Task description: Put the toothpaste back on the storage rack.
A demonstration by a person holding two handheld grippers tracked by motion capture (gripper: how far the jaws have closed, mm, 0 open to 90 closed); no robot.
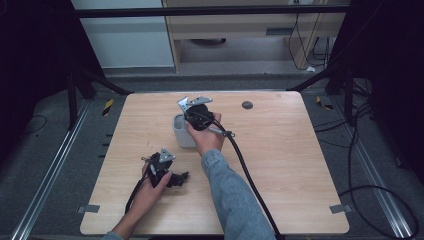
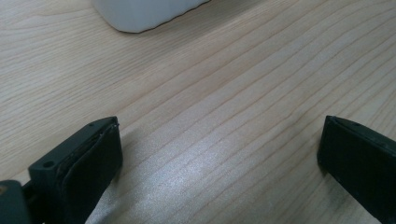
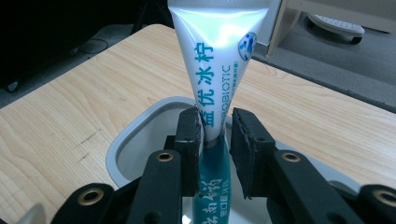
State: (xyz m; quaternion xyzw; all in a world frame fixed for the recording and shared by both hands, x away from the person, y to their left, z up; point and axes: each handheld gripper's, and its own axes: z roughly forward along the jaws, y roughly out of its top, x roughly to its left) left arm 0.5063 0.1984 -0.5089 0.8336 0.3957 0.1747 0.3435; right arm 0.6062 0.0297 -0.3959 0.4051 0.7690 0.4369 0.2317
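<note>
We take the grey cup (image 3: 140, 135) as our landmark. One toothpaste tube (image 3: 215, 70) stands in it, its lower end down inside the cup and its flat crimped end up above the rim, so its long axis runs close to upright, leaning slightly. Our right gripper (image 3: 215, 140) sits directly over the cup's mouth, jaws set narrow on either side of the tube just above the rim. One pad touches the tube; the other stands a sliver off it, so we read the grip as let go, with the tube resting in the cup. In the high view this gripper (image 1: 196, 114) hangs over the cup (image 1: 181, 134) near the table's (image 1: 280, 165) middle.

Our left gripper (image 1: 167, 172) lies on the near side of the cup, apart from it, jaws spread wide over bare wood with nothing between them. The right hand is plainly the nearer one.

We judge the next move to be a straight lift away along the tube's axis.

Count: one cup, one tube, two grippers.
</note>
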